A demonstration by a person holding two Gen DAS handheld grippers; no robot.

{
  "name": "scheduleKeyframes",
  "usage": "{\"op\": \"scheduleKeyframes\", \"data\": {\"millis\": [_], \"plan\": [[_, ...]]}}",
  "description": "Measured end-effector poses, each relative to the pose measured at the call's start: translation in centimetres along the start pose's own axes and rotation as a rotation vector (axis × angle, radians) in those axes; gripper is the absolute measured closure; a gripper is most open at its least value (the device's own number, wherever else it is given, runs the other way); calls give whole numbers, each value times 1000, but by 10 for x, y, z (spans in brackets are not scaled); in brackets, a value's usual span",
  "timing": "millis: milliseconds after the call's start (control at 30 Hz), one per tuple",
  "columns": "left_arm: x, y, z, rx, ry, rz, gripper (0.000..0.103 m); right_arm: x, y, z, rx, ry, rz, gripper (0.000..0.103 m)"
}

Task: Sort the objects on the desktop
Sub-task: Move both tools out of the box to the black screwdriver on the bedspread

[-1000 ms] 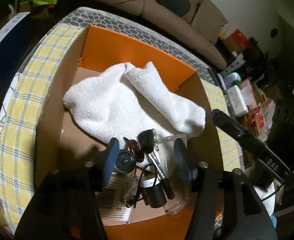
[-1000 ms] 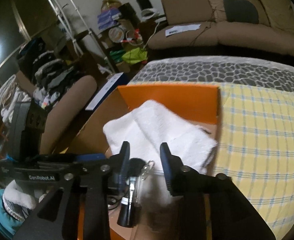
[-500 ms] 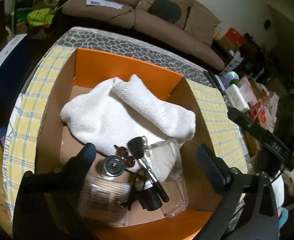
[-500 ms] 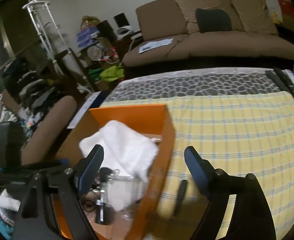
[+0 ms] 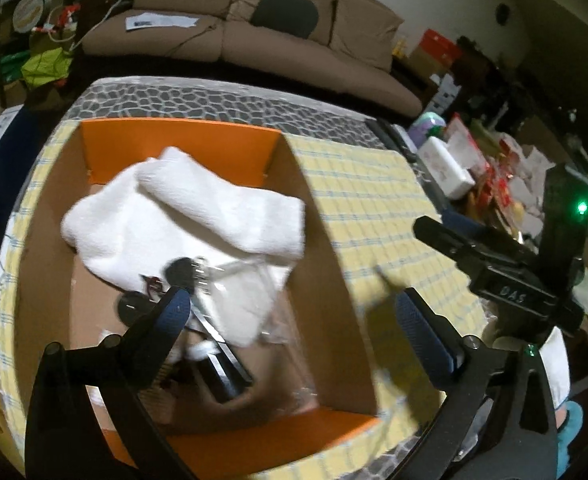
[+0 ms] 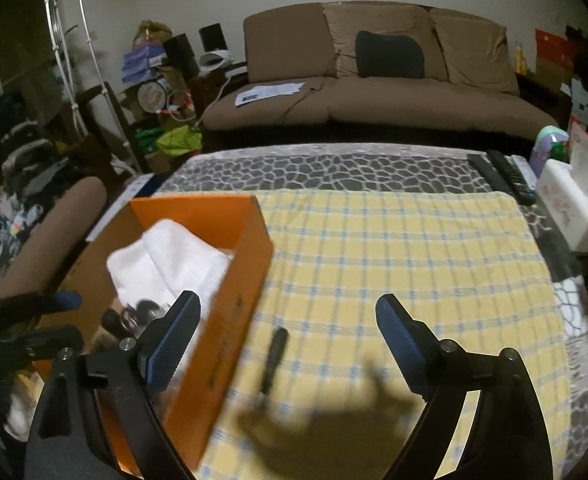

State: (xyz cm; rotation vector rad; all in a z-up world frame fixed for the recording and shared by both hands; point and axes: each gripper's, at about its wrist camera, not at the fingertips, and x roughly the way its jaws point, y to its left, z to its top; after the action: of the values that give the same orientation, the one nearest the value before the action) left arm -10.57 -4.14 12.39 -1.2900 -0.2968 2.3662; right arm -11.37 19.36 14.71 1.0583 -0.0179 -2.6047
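An orange cardboard box (image 5: 182,140) stands on the left of the yellow checked cloth (image 6: 394,248). In it lie a white towel (image 5: 198,216), a clear plastic case (image 5: 254,292), a black brush (image 5: 198,292) and other small dark items. My left gripper (image 5: 294,320) is open and empty above the box's right wall. My right gripper (image 6: 290,332) is open and empty above the cloth beside the box (image 6: 234,292). A thin black pen-like object (image 6: 272,356) lies on the cloth between its fingers.
A white tissue box (image 6: 570,208) and black remotes (image 6: 502,172) sit at the table's right edge. A brown sofa (image 6: 374,80) stands behind the table. An armchair (image 6: 46,236) is on the left. The right gripper's body (image 5: 510,272) shows in the left wrist view.
Both grippers opened from nearly shut over the box items and pulled back. The right gripper swung right, out over the cloth. The left view shifted right too.
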Motion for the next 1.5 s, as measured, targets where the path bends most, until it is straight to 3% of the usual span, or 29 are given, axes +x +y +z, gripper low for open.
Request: {"op": "scheduleKeyframes", "data": {"millis": [533,733,900,1033,1333,1400,1500], "plan": [[40,-116,-16,189,121,38,2,-41,-75,-15,167,-15,18,12],[70,-137,-13,191,165,57,19,-66,-108,-17,268,-75,42,12],[71,-128,-13,134,149,53,20,-71,-126,-22,328,-77,79,12],[55,-103,-5,61,112,36,19,-57,-123,-28,319,-30,97,12],[24,-55,0,-3,82,35,19,-2,-85,-31,278,93,-13,12],[20,-46,1,-14,81,30,19,12,-75,-30,258,116,4,12],[14,-32,1,-27,76,27,18,33,-58,-29,238,153,33,22]]}}
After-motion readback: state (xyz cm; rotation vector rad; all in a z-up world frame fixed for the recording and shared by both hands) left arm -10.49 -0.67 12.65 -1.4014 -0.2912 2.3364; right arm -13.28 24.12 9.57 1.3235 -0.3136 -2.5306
